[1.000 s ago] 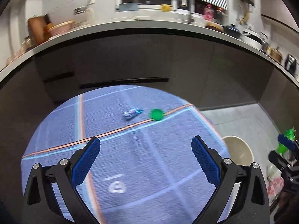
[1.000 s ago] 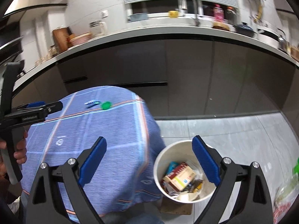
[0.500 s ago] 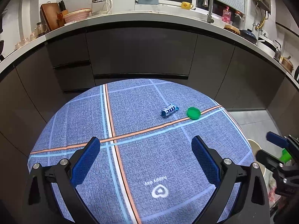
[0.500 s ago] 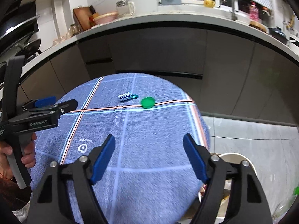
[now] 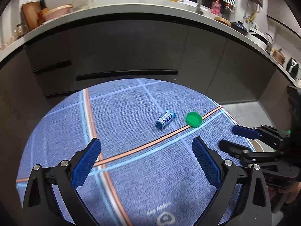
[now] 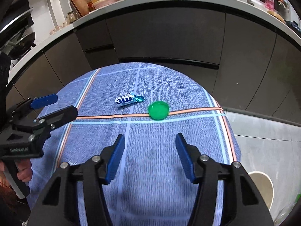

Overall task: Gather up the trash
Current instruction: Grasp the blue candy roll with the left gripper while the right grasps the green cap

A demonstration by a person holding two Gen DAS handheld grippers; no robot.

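A blue-and-white candy wrapper (image 5: 165,119) (image 6: 126,99) and a green bottle cap (image 5: 193,119) (image 6: 158,110) lie side by side on the round table with a blue plaid cloth (image 5: 131,169) (image 6: 150,169). My left gripper (image 5: 146,162) hovers open over the cloth, nearer than both items, nothing between its fingers. My right gripper (image 6: 149,150) hangs just short of the cap; its jaws are closing with nothing between them. Each gripper shows in the other's view: the right gripper (image 5: 239,139) at the right edge, the left gripper (image 6: 56,105) at the left edge.
A cream trash bin (image 6: 263,186) stands on the grey floor at the table's right side. Dark cabinets (image 6: 169,33) and a cluttered counter (image 5: 150,7) curve behind the table. A hand (image 6: 22,171) grips the left tool's handle.
Both grippers moved in over the table toward the wrapper and cap. The right one swung left away from the bin, and its jaws have narrowed.
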